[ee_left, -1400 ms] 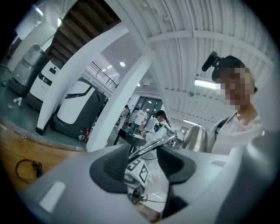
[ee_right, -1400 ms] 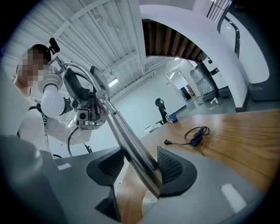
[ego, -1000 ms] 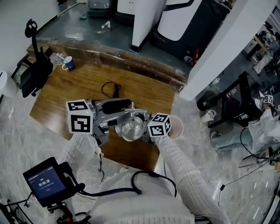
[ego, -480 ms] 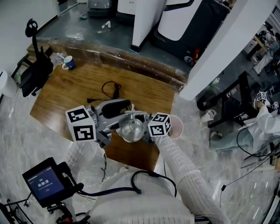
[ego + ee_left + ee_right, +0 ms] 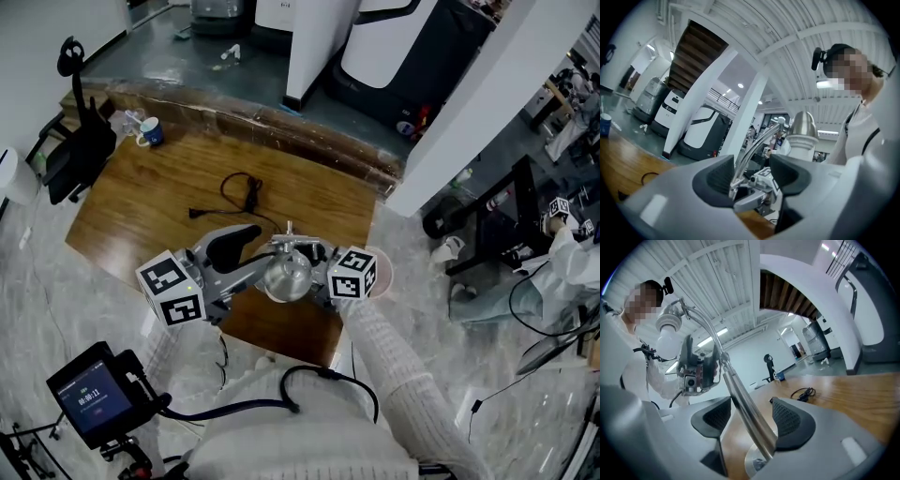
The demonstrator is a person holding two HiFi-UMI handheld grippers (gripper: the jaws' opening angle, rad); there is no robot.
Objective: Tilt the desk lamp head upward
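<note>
A chrome desk lamp stands at the near edge of the wooden table [image 5: 141, 202], its round head [image 5: 286, 277] between my two grippers. My left gripper [image 5: 265, 262] reaches in from the left. In the left gripper view its opening jaws [image 5: 752, 176] straddle the lamp's thin arm [image 5: 757, 145], which runs close by the left pad with a gap at the right pad; the head [image 5: 804, 127] rises behind. My right gripper [image 5: 317, 269] comes from the right. Its opening jaws [image 5: 752, 416] straddle the thicker lower arm [image 5: 743, 408] without clamping it. The bulb [image 5: 668, 344] shows at the upper left.
A black coiled cable [image 5: 239, 192] lies on the table beyond the lamp. A mug [image 5: 148, 132] stands at the far left corner beside a black chair [image 5: 80, 150]. A handset with a lit screen [image 5: 89, 403] hangs at the lower left. Marble floor surrounds the table.
My left gripper's marker cube has dropped toward me and its body has swung lower and leftward. The right gripper has shifted a little right. The lamp head sits about where it was.
</note>
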